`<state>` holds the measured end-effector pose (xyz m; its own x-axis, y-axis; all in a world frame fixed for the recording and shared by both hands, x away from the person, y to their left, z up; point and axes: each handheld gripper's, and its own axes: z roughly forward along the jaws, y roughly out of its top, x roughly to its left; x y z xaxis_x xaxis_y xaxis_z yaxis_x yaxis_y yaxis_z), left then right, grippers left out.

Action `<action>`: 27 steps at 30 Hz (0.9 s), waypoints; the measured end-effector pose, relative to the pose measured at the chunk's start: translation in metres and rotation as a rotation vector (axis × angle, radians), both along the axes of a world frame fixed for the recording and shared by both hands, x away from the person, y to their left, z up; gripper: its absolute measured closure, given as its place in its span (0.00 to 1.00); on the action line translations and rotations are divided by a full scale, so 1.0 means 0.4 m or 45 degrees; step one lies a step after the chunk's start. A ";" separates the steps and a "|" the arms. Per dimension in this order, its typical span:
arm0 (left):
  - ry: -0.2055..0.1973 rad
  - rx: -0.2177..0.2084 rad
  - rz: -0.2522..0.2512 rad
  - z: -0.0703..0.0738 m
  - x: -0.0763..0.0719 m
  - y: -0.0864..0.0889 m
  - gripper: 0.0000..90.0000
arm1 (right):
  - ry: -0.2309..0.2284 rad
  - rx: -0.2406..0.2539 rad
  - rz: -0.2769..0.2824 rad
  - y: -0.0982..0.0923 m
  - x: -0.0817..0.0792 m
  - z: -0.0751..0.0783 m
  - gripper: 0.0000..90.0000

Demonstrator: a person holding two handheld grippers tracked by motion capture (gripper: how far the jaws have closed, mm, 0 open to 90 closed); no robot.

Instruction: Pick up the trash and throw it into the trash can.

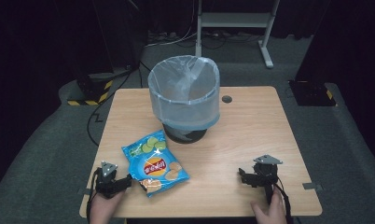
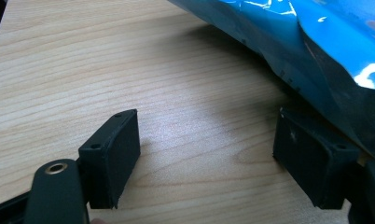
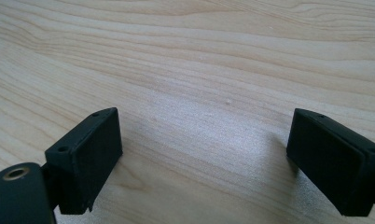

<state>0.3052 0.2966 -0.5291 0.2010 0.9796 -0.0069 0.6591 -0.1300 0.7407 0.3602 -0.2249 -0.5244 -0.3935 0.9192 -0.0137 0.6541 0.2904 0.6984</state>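
A blue chip bag (image 1: 155,163) lies flat on the wooden table (image 1: 232,140), in front of a bin lined with a clear bag (image 1: 184,95). My left gripper (image 1: 126,181) rests on the table at the bag's lower left, open, its right jaw right beside the bag's edge. In the left gripper view the blue chip bag (image 2: 316,51) fills the upper right, and bare wood lies between the jaws of my left gripper (image 2: 206,156). My right gripper (image 1: 244,175) sits open near the table's front right, with bare wood between the jaws of my right gripper (image 3: 204,158).
The bin stands at the middle back of the table, next to a round cable hole (image 1: 226,99). A white desk frame (image 1: 234,23) stands on the grey floor behind. The table's front edge is close to both hands.
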 end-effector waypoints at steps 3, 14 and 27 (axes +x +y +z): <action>-0.004 -0.001 0.001 -0.001 0.002 -0.001 0.25 | -0.001 0.002 -0.001 0.000 0.000 0.000 0.11; -0.011 -0.001 -0.025 0.000 -0.009 -0.005 0.30 | 0.002 0.002 -0.003 0.001 0.002 0.000 0.10; -0.189 -0.176 0.041 0.069 -0.050 0.065 0.47 | -0.003 0.000 -0.013 0.001 -0.004 0.000 0.11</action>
<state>0.2852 0.3228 -0.5013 0.1781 0.9773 -0.1146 0.5438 -0.0007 0.8392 0.3586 -0.2244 -0.5246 -0.3843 0.9231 -0.0147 0.6556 0.2840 0.6997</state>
